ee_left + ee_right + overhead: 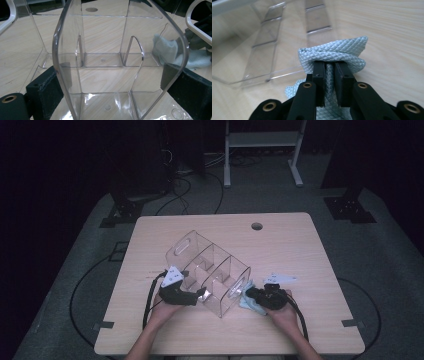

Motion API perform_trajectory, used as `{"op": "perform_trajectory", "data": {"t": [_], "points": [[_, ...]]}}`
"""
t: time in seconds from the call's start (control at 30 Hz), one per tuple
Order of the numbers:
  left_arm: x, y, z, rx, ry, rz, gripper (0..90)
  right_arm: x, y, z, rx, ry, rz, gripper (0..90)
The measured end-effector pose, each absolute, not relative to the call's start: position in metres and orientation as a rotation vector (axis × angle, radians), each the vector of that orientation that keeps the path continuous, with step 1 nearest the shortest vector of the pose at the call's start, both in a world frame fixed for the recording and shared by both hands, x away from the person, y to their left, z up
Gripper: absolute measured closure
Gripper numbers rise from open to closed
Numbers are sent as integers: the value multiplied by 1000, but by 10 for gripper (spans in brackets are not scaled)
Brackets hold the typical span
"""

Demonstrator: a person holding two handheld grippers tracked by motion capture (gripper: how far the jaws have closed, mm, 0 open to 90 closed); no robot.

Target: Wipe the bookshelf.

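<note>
A see-through plastic organizer [210, 272] lies tipped on the wooden worktop [300, 250]. The left gripper [200, 296] has its fingers [47, 92] set wide around the near end wall of the organizer, one finger pressing each side. Just to the right of the organizer, the right gripper [252, 294] has its fingers [319, 75] squeezed nearly shut on a bunched pale blue cloth [337, 51].

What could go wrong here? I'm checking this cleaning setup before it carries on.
1. The left gripper clamps only one thin end wall of the clear organizer; pressure from wiping might twist or slide it.
2. The right gripper pinches just a bunched fold of the light blue cloth, so the cloth could pull free.
3. The cloth's loose part lies on the table and may snag under the organizer.
</note>
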State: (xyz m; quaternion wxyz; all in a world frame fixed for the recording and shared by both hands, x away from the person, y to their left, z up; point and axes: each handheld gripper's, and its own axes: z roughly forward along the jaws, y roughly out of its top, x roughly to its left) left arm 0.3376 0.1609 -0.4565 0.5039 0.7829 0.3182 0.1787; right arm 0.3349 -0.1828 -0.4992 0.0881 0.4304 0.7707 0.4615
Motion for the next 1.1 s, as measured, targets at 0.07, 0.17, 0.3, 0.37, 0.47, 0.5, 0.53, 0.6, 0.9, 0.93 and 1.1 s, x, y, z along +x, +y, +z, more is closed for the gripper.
{"op": "perform_trajectory", "data": {"t": [0.07, 0.17, 0.3, 0.37, 0.47, 0.5, 0.53, 0.6, 0.9, 0.93, 1.1], "points": [[338, 160, -456, 1891, 770, 432, 57, 336, -184, -500, 1300, 2288, 1387, 794], [338, 160, -457, 1892, 773, 430, 54, 328, -175, -497, 1260, 2348, 1403, 796], [339, 162, -457, 1893, 773, 418, 53, 320, -165, -490, 1129, 2412, 1351, 793], [338, 161, -457, 1897, 767, 418, 54, 326, -169, -489, 1162, 2379, 1350, 792], [339, 161, -457, 1899, 763, 416, 53, 337, -177, -491, 1236, 2317, 1339, 794], [338, 161, -457, 1899, 764, 416, 53, 339, -180, -493, 1250, 2305, 1333, 796], [338, 161, -457, 1899, 765, 417, 53, 340, -180, -494, 1270, 2304, 1324, 797], [338, 160, -457, 1898, 767, 422, 53, 337, -177, -495, 1260, 2327, 1333, 800], [338, 162, -457, 1902, 760, 414, 57, 340, -180, -495, 1273, 2303, 1309, 799], [338, 162, -457, 1901, 761, 415, 56, 341, -181, -496, 1276, 2298, 1314, 799], [338, 161, -457, 1896, 764, 422, 54, 328, -167, -495, 1165, 2376, 1296, 799]]}}
